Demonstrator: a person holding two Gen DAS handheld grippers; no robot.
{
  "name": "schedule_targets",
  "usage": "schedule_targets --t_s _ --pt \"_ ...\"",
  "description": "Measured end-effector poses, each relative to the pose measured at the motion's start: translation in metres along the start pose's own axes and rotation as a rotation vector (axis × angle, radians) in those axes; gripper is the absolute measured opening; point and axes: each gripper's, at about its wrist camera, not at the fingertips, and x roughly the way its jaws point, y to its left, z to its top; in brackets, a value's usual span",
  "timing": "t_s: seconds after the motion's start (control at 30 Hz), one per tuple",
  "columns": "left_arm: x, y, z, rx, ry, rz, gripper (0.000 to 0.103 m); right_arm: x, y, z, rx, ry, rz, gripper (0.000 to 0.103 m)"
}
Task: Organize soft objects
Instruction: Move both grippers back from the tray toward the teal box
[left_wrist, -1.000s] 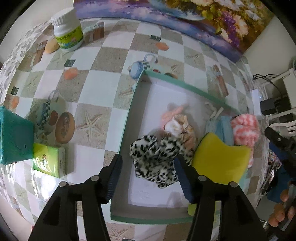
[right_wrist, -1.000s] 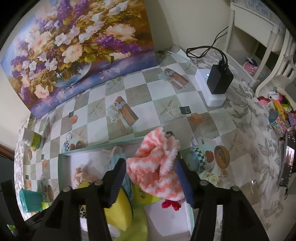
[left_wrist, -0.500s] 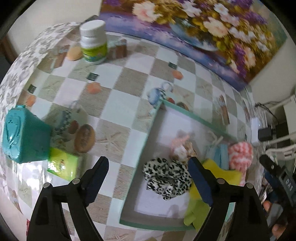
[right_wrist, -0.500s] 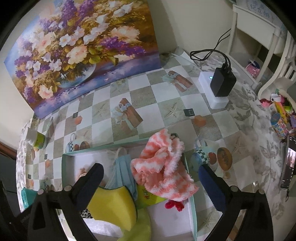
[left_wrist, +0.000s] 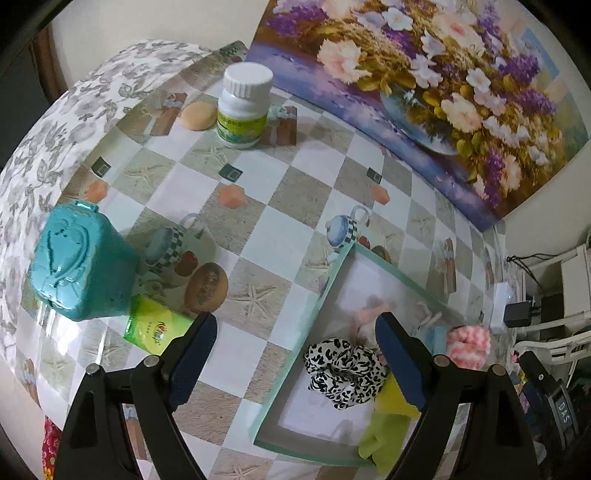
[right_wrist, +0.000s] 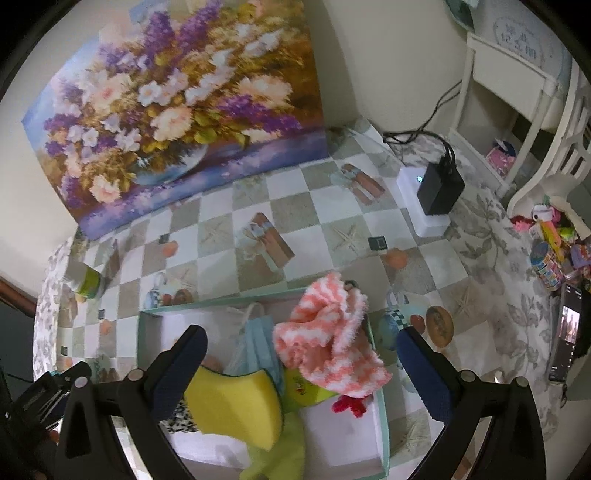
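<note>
- Left wrist view: the left gripper (left_wrist: 295, 354) is seen spread wide with nothing between its fingers, its jaws having just been opening; it hangs above the near left corner of the tray (left_wrist: 306, 317).
- The leopard-print scrunchie (left_wrist: 343, 371) is found lying loose inside the tray, near the left wall, and is touched by neither pad.
- In the right wrist view, the right gripper (right_wrist: 301, 363) is likewise released, its jaws also just opened to their widest, and nothing is pinched.
- The pink-and-white fluffy sock (right_wrist: 328, 339) is seen draped at the tray's right wall, partly over the rim, resting on other soft things there.
- A yellow sponge (right_wrist: 236, 402), a blue face mask (right_wrist: 258, 343), a lime-green cloth (right_wrist: 280, 454) and a small red item (right_wrist: 349, 404) are also gathered inside the tray.
- The step in hand is judged to be the letting-go after a drop: both claws stand free above things already placed.
- No soft thing can be made out on the tablecloth beyond the tray; only a teal tin (left_wrist: 79, 266), a green packet (left_wrist: 153, 326) and a white bottle (left_wrist: 243, 105) are seen to the tray's left, and these look hard or boxed.
- For the next move, the sock's overhang at the right rim would probably need tucking inward, which calls for a light pinch on the fluffy edge.
</note>
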Motion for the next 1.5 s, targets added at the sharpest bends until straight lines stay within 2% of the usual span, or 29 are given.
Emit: schedule_targets --t_s 0.33,0.7,0.93,1.17,1.3,1.5 --pt "-0.025 0.009 -0.007 0.035 -0.057 0.012 0.088 -0.036 0.034 -0.006 -0.021 -0.059 0.019 0.103" --pt "-0.044 0.024 -0.029 0.114 -0.091 0.018 0.088 -0.057 0.063 -0.032 -0.047 -0.039 0.039 0.103" --pt "-0.067 0.039 -0.035 0.148 -0.159 0.031 0.088 -0.064 0.075 -0.053 -0.039 -0.019 0.069 0.103" --pt "-0.087 0.076 -0.030 0.094 -0.198 0.017 0.088 -0.058 0.099 -0.069 -0.097 0.006 0.056 0.103" --pt "-0.096 0.106 -0.020 0.027 -0.221 0.015 0.088 -0.055 0.115 -0.071 -0.128 0.007 0.050 0.103" --pt "-0.098 0.156 -0.007 -0.088 -0.230 0.063 0.088 -0.043 0.149 -0.081 -0.182 0.034 0.064 0.103"
